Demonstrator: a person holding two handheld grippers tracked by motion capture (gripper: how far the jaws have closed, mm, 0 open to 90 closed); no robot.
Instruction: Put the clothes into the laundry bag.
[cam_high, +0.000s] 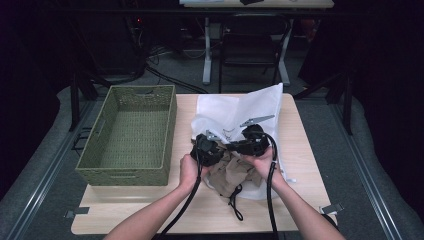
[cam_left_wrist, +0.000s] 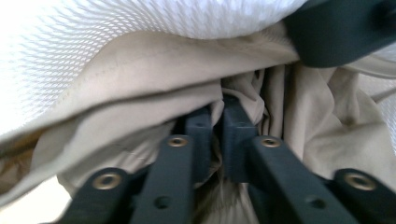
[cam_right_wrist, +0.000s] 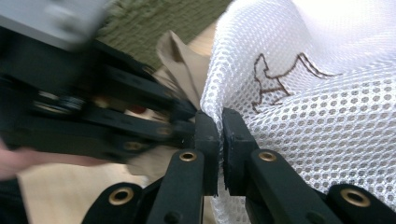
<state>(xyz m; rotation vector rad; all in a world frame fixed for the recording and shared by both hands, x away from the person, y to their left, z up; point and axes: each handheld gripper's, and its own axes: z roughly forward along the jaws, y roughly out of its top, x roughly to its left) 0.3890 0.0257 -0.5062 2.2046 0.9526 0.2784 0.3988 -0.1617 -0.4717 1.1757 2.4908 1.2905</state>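
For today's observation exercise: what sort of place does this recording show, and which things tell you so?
Probably a lab or workshop set up for recording, not a home: a bare wooden table on a grey floor, dark surroundings, cables on the floor, and another desk with a chair behind.

The white bag (cam_right_wrist: 327, 107) is net cloth full of tiny holes. The tan cloth (cam_left_wrist: 140, 93) looks soft and matt. The green basket (cam_high: 131, 135) is woven and rough. The bench (cam_high: 210, 210) is smooth pale wood.

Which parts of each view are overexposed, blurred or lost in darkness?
High view: dark surroundings, lit table. Left gripper view: white mesh bag blown out, near fingers soft. Right gripper view: left gripper smeared, mesh sharp.
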